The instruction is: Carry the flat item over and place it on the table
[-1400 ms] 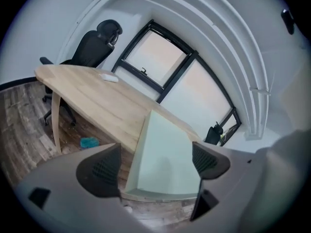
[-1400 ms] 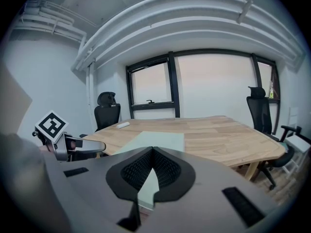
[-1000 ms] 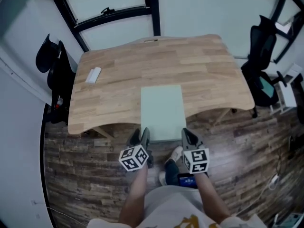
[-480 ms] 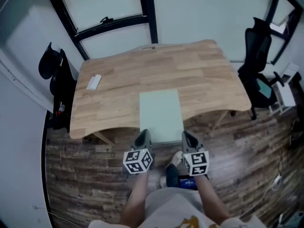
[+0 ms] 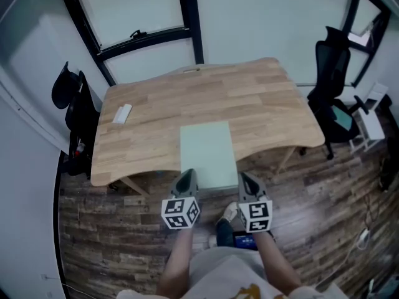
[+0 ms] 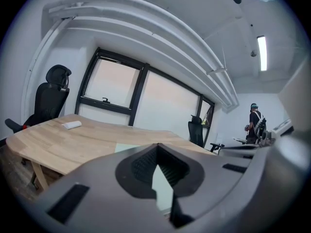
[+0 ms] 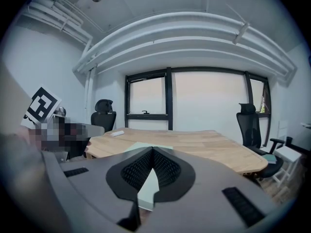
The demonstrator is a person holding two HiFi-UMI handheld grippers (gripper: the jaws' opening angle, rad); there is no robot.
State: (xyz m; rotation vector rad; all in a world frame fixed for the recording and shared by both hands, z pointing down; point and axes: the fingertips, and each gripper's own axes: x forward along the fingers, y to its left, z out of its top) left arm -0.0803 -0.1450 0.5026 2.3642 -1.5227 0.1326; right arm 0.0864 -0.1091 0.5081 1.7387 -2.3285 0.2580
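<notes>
- Jaws clenched on nothing on your left gripper (image 5: 187,178), low centre, tips at the near left corner of the flat item (image 5: 207,151).
- The flat item lies mid-frame on the table (image 5: 149,123), long axis pointing away from you.
- Your right gripper (image 5: 248,179), equally near, is closed empty at the right corner.

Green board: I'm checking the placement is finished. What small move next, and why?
Probably push the green board further onto the table: its near end overhangs the edge, and the left gripper and right gripper, both shut, sit there.
</notes>
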